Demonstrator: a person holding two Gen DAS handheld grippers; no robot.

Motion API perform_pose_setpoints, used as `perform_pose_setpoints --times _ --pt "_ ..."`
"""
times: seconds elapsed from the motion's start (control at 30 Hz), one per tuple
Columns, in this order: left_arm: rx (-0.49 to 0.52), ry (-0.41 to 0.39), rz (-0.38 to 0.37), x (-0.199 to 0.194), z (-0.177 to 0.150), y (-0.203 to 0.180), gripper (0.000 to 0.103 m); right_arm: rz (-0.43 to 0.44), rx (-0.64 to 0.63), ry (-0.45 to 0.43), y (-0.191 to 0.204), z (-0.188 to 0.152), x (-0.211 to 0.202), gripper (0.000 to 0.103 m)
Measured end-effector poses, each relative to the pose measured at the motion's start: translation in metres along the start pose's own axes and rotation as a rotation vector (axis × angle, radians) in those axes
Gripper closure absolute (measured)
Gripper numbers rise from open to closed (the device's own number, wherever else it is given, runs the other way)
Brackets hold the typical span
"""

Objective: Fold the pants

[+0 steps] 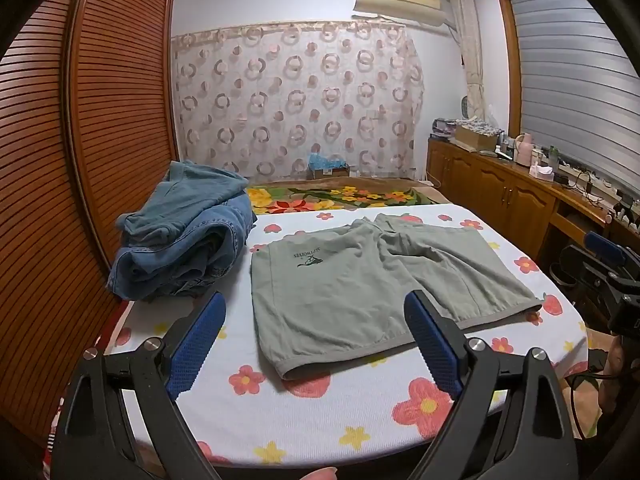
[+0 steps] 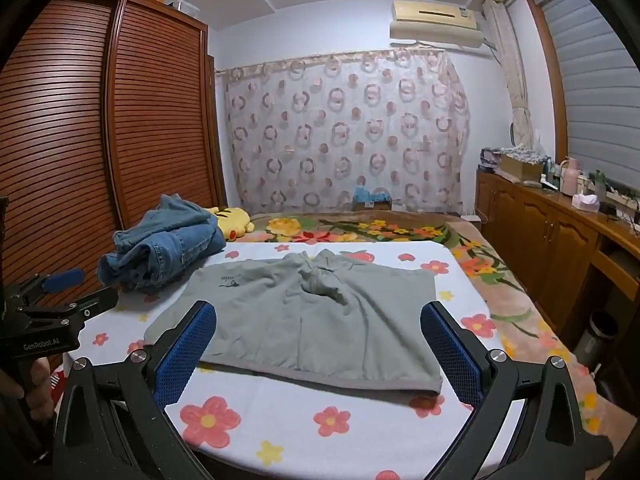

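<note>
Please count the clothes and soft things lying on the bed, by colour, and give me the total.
Grey-green: 1, the shorts spread flat
Blue: 1, the denim pile; how many garments it holds cannot be told
Yellow: 1, the plush toy behind the denim
Total: 3

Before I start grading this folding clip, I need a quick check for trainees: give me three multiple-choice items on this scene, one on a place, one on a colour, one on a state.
1. Where does the pile of blue denim lie?
A. Left of the shorts
B. On the shorts
C. On the cabinet

2. What colour are the shorts?
A. Red
B. Grey-green
C. Black

3. How do the left gripper and right gripper stand?
A. Both open, empty
B. Both clamped on cloth
C. One holding denim

Answers: 1 A, it sits beside the shorts near the wardrobe; 2 B, plain grey-green fabric; 3 A, the blue pads are wide apart.
</note>
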State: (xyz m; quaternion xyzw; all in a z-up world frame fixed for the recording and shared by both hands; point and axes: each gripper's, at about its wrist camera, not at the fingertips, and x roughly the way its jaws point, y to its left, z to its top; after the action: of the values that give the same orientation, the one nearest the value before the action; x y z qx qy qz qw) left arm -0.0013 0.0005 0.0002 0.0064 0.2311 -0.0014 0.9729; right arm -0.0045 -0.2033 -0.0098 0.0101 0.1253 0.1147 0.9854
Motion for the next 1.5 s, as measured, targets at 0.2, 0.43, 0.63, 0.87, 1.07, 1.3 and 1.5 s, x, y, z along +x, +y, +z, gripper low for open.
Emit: perform_pose_setpoints --times 0.2,0.43,0.63,0.87,1.07,1.3,1.5 --pt "0.005 0.0 0.0 0.001 0.0 -0.001 0.012 0.0 0.002 0.0 -0.001 -0.001 -0.001 0.001" --pt "0.004 -0.003 0.0 0.001 0.0 0.0 0.012 0.0 0.003 -0.001 -0.001 -0.002 -0.001 0.001" --pt "0.005 -0.004 0.0 -0.001 0.0 0.002 0.012 -0.003 0.002 -0.003 -0.002 -0.001 -0.003 0.001" --pt "0.005 -0.006 -0.001 -0.001 0.001 0.002 0.012 -0.004 0.003 -0.005 -0.003 0.0 -0.006 0.001" --pt "0.006 -0.008 -0.001 -0.002 0.0 0.001 0.012 -0.003 0.003 -0.006 -0.003 0.0 -0.006 0.001" --pt "0.006 -0.009 0.0 -0.002 0.0 0.001 0.012 -0.004 0.003 -0.009 -0.001 0.003 -0.009 0.001" --pt "0.006 -0.012 -0.001 -0.002 0.0 0.001 0.012 -0.006 0.003 -0.011 -0.001 0.005 -0.01 0.001"
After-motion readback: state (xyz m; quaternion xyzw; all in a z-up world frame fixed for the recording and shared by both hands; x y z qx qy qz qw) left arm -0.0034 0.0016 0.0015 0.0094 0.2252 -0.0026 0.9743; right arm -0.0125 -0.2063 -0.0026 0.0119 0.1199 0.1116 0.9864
